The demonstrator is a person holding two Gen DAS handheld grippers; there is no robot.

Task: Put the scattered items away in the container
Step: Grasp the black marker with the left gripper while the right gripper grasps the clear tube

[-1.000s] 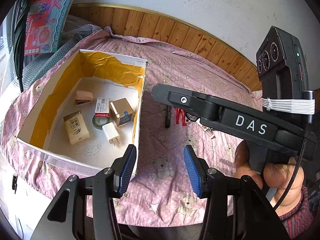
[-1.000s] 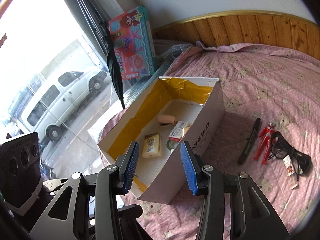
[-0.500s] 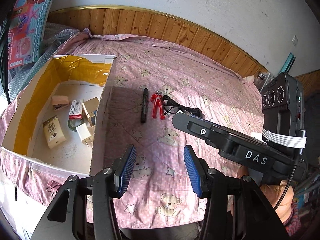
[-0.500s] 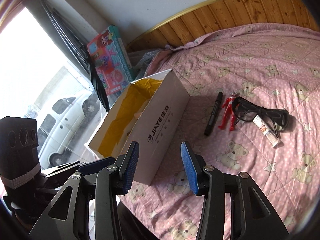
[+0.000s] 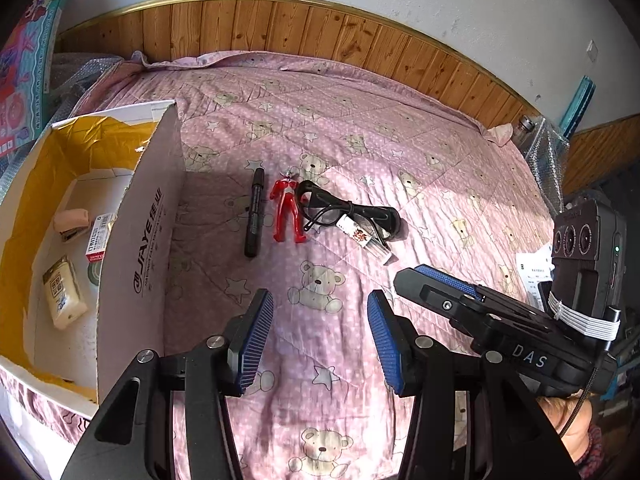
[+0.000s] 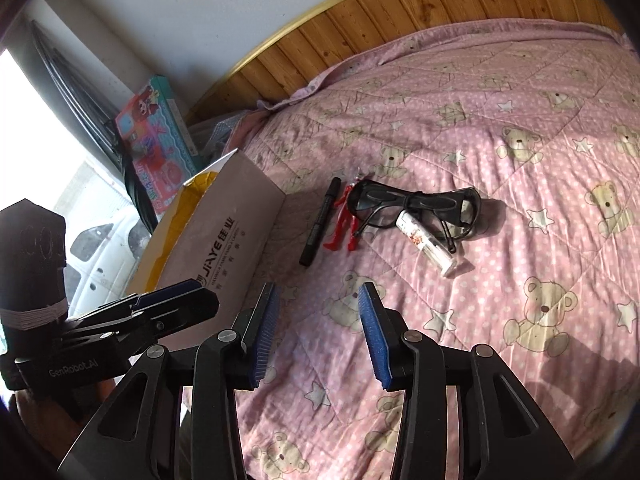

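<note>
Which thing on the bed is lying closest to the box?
The black marker, lying lengthwise right beside the box. The red toy figure, the glasses and the little tube are all farther away.

Pink bear-print quilt (image 5: pixel 400 152) beneath wood-panelled wall (image 5: pixel 280 24)

A colourful toy box (image 6: pixel 160 136) stands propped by the window, where a white vehicle (image 6: pixel 100 256) shows outside; bubble wrap (image 5: pixel 548 156) sits at the quilt's far corner.
</note>
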